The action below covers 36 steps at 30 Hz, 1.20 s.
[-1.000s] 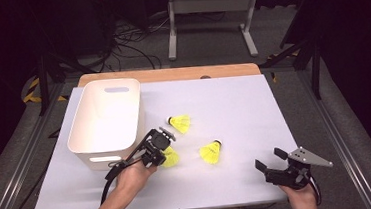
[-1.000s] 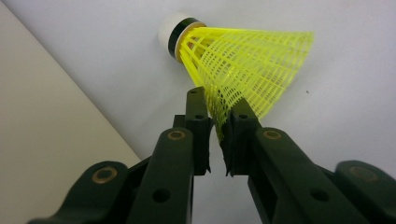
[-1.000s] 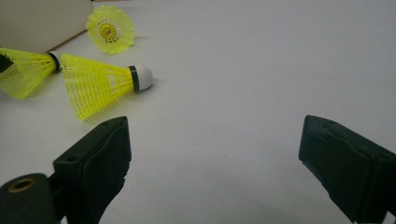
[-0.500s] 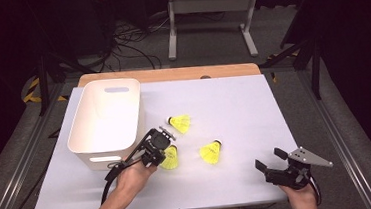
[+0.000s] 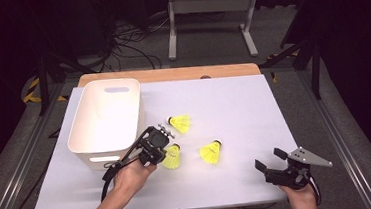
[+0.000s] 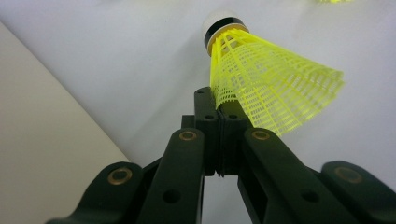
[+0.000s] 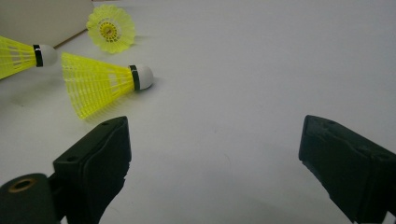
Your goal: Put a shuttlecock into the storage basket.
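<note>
- Left gripper [image 6: 219,122] clamped on the skirt edge of the near shuttlecock [image 6: 261,79], just beside the white bin [image 5: 105,122]: thin hold, could slip on lifting.
- Right gripper [image 5: 268,164] gaping, holding nothing, well apart from the bin.
- Middle shuttlecock [image 5: 210,152] close enough to get knocked.

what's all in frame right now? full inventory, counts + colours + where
shuttlecocks: 3, yellow with white caps; one beside the bin, one mid-table, one pinched by its skirt in the left gripper
bin: 1, white, left side of the table
table: 1, white top with a wooden far edge
stand: 1, grey metal, on the floor behind the table
left gripper: 1, black, jaws shut on the shuttlecock's skirt
right gripper: 1, black, jaws open, near the table's front right corner
</note>
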Available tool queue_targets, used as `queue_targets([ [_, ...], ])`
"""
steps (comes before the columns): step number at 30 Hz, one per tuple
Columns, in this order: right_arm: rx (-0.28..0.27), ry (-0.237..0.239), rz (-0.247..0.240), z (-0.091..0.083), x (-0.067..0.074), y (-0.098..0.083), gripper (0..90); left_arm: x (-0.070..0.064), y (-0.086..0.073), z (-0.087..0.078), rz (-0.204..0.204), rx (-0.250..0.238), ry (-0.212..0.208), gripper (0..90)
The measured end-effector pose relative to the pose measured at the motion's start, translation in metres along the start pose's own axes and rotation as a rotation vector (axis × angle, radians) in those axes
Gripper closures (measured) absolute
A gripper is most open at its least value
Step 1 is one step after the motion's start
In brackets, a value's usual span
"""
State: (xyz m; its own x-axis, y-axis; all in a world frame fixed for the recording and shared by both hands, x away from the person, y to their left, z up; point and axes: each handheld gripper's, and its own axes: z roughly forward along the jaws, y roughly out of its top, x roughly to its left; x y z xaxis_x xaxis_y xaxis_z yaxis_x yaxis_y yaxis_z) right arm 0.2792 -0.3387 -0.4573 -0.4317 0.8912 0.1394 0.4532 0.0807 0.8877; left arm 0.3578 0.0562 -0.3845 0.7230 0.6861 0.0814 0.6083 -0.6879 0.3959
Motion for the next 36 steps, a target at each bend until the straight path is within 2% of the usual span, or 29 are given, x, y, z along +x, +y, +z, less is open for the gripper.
queue_targets([
  [5, 0.000, 0.003, -0.001, 0.000, 0.000, 0.000, 9.7, 0.001, 0.000, -0.006, 0.006, -0.018, -0.003, 89.3],
  [12, 0.002, 0.004, -0.002, 0.000, 0.000, 0.000, 9.7, 0.005, 0.000, -0.017, -0.012, -0.057, -0.028, 89.3],
  [18, 0.003, 0.003, -0.003, 0.000, 0.000, 0.000, 9.7, 0.009, 0.002, -0.027, -0.012, -0.069, -0.059, 89.3],
  [36, 0.001, 0.002, 0.001, 0.000, 0.000, 0.000, 9.7, 0.019, 0.016, -0.051, -0.019, -0.077, -0.076, 89.3],
])
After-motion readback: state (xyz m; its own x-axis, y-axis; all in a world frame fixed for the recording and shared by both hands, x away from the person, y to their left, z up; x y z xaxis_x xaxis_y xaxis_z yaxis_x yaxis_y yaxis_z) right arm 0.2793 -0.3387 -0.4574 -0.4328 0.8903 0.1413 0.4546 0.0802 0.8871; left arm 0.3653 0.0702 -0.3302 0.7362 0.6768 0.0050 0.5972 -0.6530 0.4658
